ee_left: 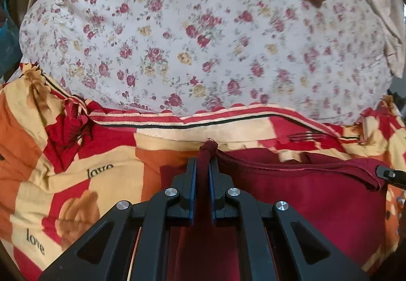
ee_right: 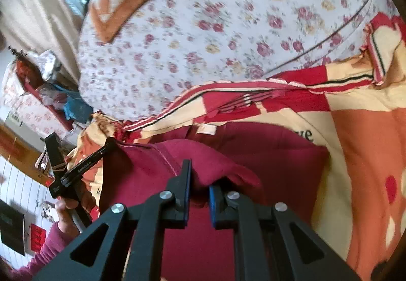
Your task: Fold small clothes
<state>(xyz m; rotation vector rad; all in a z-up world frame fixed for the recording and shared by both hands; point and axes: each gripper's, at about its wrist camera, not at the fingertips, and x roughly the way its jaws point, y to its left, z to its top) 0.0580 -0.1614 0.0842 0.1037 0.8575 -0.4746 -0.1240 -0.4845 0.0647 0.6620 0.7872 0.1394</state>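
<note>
Maroon garment (ee_left: 304, 205), floral sheet (ee_left: 203, 40), red/orange blanket (ee_left: 63, 179)

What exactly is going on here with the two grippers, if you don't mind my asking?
A person is folding a small maroon cloth garment on a red, orange and cream patterned blanket. The left gripper is clamped on a bunched corner, and the right gripper pinches another edge, holding the fabric lifted between them. A floral sheet lies beyond.

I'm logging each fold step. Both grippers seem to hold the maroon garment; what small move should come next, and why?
Probably carry the held edge forward and lay it over the rest. The left gripper pinches a bunched corner of the maroon garment, the right gripper grips another fold of it, and the edge between them hangs lifted above the blanket.
</note>
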